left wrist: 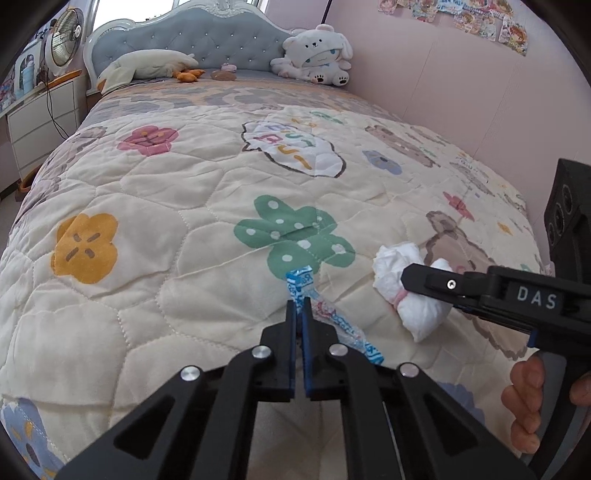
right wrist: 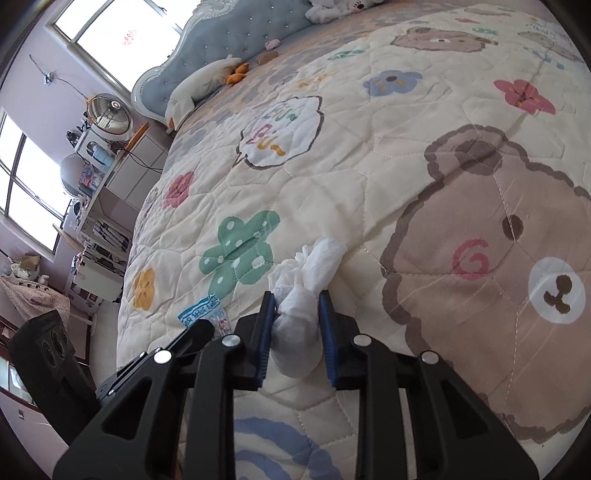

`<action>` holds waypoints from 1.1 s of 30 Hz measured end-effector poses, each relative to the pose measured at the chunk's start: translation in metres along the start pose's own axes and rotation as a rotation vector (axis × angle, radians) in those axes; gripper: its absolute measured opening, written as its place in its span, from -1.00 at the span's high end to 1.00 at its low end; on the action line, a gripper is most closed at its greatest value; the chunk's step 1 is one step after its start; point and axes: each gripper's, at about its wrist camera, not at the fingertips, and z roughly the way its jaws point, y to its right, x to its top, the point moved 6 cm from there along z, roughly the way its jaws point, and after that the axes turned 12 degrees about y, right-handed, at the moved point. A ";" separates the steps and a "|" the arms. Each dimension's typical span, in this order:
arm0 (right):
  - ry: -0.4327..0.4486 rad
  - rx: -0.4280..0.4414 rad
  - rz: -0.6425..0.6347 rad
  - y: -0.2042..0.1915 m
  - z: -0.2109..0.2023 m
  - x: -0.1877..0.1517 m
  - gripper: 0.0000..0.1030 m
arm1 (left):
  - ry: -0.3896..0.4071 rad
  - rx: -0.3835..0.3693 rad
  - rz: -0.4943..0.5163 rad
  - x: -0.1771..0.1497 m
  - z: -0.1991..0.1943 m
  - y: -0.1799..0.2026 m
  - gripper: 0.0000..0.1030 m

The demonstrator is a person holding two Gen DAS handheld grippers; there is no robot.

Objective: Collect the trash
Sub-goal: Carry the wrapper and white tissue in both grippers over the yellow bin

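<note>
Both views are bright with soft daylight. The windows point(right wrist: 110, 29) are overexposed to plain white. Shadows on the quilt point(left wrist: 184, 221) are weak. Fisheye bending is strong, corners are black, and the far shelves point(right wrist: 99, 229) look perhaps slightly blurred.

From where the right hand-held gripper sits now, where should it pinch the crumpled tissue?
Pinch the tissue at its near rounded lump, already between the open fingers of the right hand-held gripper. Come straight forward, low over the quilt; the far end is looser and twisted.
</note>
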 end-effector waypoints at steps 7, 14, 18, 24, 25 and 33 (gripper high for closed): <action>0.060 0.007 0.000 0.003 -0.021 0.014 0.58 | 0.028 -0.023 -0.062 0.009 -0.011 -0.008 0.96; 0.082 0.026 0.022 0.005 -0.046 0.016 0.58 | 0.055 -0.045 -0.077 0.019 -0.034 -0.012 0.96; 0.086 0.056 0.009 -0.003 -0.065 0.011 0.58 | 0.079 -0.052 -0.075 0.026 -0.056 -0.016 0.96; 0.105 0.099 -0.016 -0.021 -0.099 0.000 0.58 | 0.119 -0.045 -0.040 0.031 -0.093 -0.017 0.96; 0.108 0.101 -0.021 -0.022 -0.104 -0.001 0.58 | 0.122 -0.040 -0.035 0.031 -0.099 -0.017 0.96; 0.137 0.133 -0.045 -0.037 -0.150 -0.017 0.58 | 0.149 -0.026 -0.004 0.026 -0.148 -0.015 0.96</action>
